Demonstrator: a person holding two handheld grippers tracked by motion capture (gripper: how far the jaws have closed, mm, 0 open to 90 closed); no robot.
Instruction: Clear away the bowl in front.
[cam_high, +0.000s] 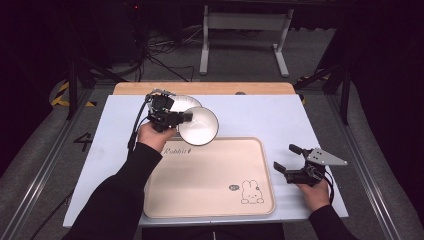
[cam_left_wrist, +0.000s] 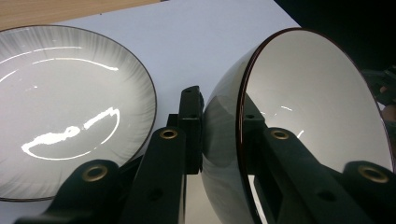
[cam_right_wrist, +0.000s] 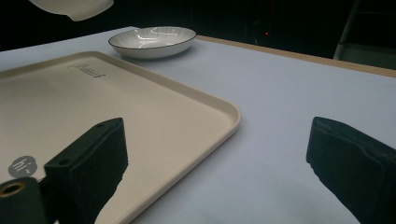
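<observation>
1. A white bowl (cam_high: 198, 126) with a dark rim is gripped by its wall in the left gripper (cam_high: 186, 117); one jaw is seen outside the wall and one inside in the left gripper view.
2. The bowl is held tilted on edge, raised above the far-left corner of the beige tray (cam_high: 210, 200).
3. A shallow striped dish (cam_left_wrist: 60, 112) is seen resting on the white table mat (cam_high: 260, 115), just beyond the tray and beside the held bowl.
4. The right gripper (cam_high: 288, 159) is held released, jaws spread wide and empty, low over the mat just right of the tray edge.
5. A rabbit drawing (cam_high: 252, 192) is printed near the tray's near-right corner.
</observation>
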